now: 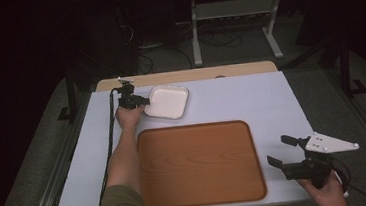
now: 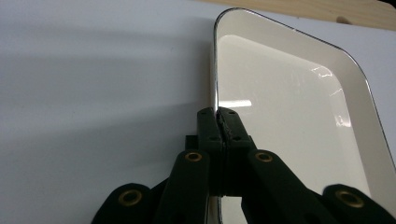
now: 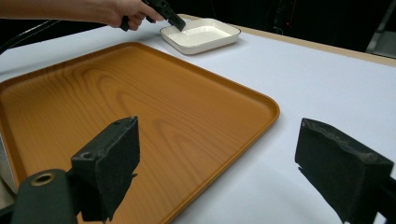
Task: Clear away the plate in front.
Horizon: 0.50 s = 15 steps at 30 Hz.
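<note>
White tabletop (image 1: 251,102): left gripper (image 2: 219,122) pinches only the white dish (image 2: 280,98) rim at upper centre, so it may slip; right gripper (image 1: 281,150) gapes empty.

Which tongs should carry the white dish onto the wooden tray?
Left. The left tongs are already shut on the white dish's rim; the right tongs hang open beside the wooden tray.

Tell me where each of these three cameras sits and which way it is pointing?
High view: above the person's side, looking forward and down on the table; both forearms enter from below.
Left gripper view: rides the left gripper, looking along jaws shut on the white dish rim.
Right gripper view: rides the right gripper, looking between its open jaws across the wooden tray toward the far dish; the left hand shows too.
Shared: all three show the dish.
</note>
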Motion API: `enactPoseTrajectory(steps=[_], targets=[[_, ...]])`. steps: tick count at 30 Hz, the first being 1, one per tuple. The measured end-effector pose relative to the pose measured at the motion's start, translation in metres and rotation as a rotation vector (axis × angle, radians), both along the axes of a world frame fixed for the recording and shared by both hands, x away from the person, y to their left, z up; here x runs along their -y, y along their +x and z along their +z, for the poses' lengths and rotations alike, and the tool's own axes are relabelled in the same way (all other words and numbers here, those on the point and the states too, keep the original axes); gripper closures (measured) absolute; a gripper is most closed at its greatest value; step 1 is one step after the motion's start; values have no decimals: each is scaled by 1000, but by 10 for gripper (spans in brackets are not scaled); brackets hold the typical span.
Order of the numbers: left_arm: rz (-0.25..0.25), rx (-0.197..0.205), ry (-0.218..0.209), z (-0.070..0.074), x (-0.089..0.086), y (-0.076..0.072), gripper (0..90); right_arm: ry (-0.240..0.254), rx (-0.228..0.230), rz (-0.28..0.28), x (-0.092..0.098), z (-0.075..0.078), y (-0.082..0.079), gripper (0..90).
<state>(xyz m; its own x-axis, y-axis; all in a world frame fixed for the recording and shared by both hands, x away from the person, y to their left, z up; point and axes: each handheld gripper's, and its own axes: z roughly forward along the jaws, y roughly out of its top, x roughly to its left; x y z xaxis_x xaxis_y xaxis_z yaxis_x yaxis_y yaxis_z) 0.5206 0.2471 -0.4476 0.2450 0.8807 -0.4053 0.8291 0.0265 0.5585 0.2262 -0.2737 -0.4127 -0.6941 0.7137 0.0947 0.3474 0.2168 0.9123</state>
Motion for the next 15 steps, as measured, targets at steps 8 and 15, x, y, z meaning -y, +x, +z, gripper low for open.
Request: enactPoseTrajectory(steps=[8, 15], targets=[[-28, 28, -38, 14, -2, -5, 894, 6, 0, 4, -1, 0, -1, 132], [-49, 60, -66, 26, -4, -15, 894, 13, 0, 7, -1, 1, -2, 132]])
